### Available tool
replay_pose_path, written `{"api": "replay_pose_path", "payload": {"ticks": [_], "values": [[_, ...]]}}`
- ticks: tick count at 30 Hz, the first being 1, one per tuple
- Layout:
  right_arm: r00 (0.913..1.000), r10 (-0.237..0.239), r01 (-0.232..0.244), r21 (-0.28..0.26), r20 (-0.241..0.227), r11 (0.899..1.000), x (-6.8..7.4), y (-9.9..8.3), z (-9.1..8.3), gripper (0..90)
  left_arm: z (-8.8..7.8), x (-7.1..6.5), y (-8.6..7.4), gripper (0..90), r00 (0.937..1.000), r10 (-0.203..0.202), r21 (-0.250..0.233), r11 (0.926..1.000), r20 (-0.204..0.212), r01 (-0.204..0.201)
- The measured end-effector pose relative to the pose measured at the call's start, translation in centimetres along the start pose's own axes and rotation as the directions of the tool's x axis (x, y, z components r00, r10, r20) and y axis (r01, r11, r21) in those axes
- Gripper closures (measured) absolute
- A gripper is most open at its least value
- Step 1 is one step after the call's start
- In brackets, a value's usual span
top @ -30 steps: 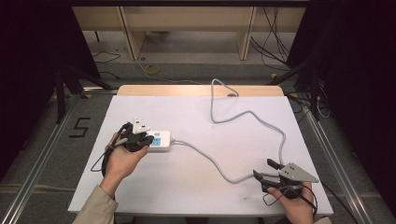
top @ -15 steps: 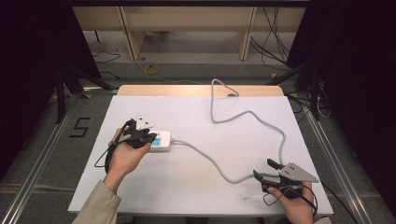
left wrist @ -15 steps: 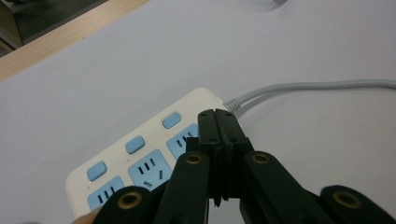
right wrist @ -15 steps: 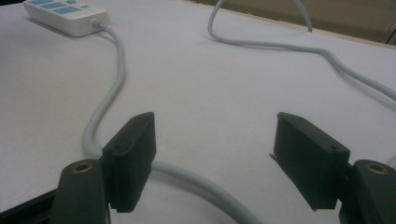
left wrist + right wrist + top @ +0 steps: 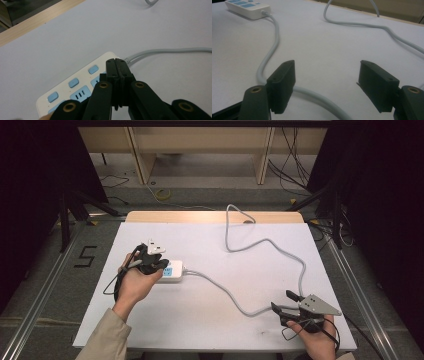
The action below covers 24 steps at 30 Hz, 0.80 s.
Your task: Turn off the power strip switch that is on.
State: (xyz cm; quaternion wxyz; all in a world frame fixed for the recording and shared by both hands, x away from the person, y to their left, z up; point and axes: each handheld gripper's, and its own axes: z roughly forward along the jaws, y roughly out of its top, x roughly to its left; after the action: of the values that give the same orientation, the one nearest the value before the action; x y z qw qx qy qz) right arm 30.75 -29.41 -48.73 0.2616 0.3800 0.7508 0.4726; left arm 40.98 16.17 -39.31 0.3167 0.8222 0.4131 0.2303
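A white power strip [image 5: 171,270] with blue switches [image 5: 74,82] lies on the left half of the white table [image 5: 210,320]. Its grey cable [image 5: 265,241] snakes right, then back to the far edge. My left gripper [image 5: 161,265] is shut with nothing between its jaws, and its tips [image 5: 117,63] hover over the cable end of the strip [image 5: 62,87]; I cannot tell if they touch it. My right gripper [image 5: 281,301] stands open at the front right. The cable [image 5: 272,47] runs past its left jaw and under the gap between the jaws [image 5: 327,75].
A wooden strip [image 5: 200,216] borders the table's far edge, where the cable loops [image 5: 235,212] over it. Beyond are a shelf frame [image 5: 200,150] and loose cables on the floor. A "5" mark [image 5: 86,256] lies on the floor at left.
My left hand has edged slightly away from the person over the power strip, its jaws staying shut. The right gripper has not moved.
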Motion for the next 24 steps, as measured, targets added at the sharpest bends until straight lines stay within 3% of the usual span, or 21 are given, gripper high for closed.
{"api": "replay_pose_path", "payload": {"ticks": [24], "values": [[1.0,0.0,0.0,0.002,-0.003,1.0,0.0,0.0,0.0,30.6,1.3,1.0,1.8,89.4,0.9999,-0.004,0.058,0.9983,0.011,0.003]]}}
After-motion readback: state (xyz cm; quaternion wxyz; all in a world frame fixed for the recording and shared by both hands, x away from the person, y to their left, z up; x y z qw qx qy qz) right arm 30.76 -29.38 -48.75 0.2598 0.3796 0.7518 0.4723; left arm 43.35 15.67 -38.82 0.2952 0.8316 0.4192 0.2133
